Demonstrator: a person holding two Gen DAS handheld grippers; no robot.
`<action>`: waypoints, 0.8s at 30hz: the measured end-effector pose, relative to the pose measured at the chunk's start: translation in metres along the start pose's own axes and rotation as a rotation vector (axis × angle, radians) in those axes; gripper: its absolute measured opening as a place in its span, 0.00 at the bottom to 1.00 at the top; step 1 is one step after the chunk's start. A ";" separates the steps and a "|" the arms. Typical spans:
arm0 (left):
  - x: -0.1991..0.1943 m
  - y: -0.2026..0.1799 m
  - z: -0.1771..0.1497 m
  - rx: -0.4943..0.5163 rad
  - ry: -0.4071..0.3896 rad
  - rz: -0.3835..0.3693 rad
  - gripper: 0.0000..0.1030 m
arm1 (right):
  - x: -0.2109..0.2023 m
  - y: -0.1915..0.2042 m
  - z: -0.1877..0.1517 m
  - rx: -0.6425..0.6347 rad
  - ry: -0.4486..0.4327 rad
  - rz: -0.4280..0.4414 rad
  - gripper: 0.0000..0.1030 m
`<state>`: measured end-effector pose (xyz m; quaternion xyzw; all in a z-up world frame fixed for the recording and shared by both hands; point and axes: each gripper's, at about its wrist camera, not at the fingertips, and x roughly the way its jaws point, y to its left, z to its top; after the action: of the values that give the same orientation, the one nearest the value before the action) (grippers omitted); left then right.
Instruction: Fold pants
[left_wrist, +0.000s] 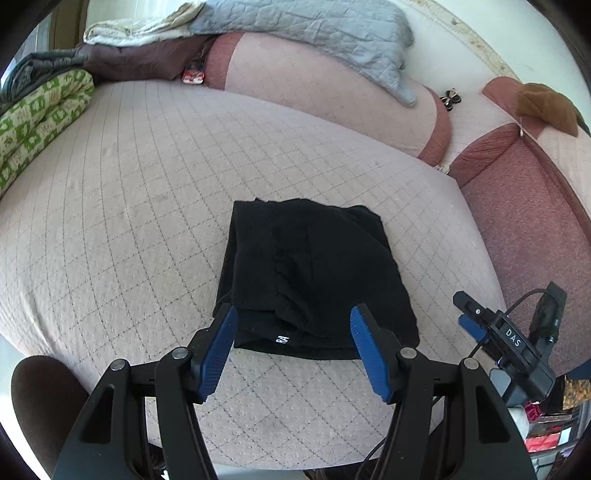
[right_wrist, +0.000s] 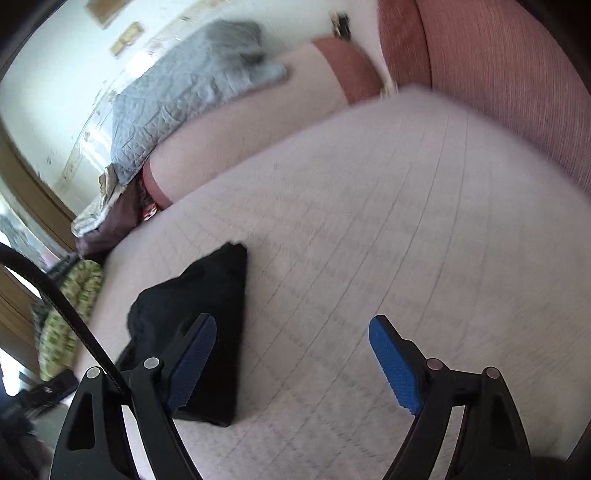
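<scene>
The black pants (left_wrist: 314, 273) lie folded into a compact rectangle on the pink quilted bed cover (left_wrist: 129, 206), with a small white label at their near edge. My left gripper (left_wrist: 293, 321) hovers over that near edge, open, its blue pads wide apart and pinching nothing. To the right of the pants, the right gripper (left_wrist: 467, 314) shows at the cover's edge. In the blurred right wrist view the pants (right_wrist: 207, 295) lie at the lower left. My right gripper (right_wrist: 291, 328) is open, its left finger (right_wrist: 195, 343) over the pants' edge and its right finger over bare cover.
A green patterned quilt (left_wrist: 40, 122) lies folded at the far left. A grey quilt (left_wrist: 314, 33) drapes over the pink cushions at the back. Red-pink cushions (left_wrist: 517, 206) border the right side. A dark rounded shape (left_wrist: 40, 398) sits at the lower left.
</scene>
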<state>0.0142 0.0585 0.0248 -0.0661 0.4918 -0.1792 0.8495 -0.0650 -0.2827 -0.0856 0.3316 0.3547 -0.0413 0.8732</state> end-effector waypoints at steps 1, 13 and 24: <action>0.000 0.001 0.000 -0.003 -0.002 0.001 0.61 | 0.003 -0.001 -0.002 0.010 0.011 0.012 0.86; 0.039 0.058 0.029 -0.104 0.006 -0.083 0.67 | 0.034 0.034 -0.027 -0.105 0.135 0.067 0.86; 0.122 0.079 0.047 -0.157 0.152 -0.268 0.70 | 0.078 0.054 0.000 -0.058 0.263 0.089 0.86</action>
<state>0.1288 0.0842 -0.0728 -0.1835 0.5540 -0.2563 0.7705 0.0096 -0.2284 -0.1065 0.3240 0.4519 0.0517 0.8295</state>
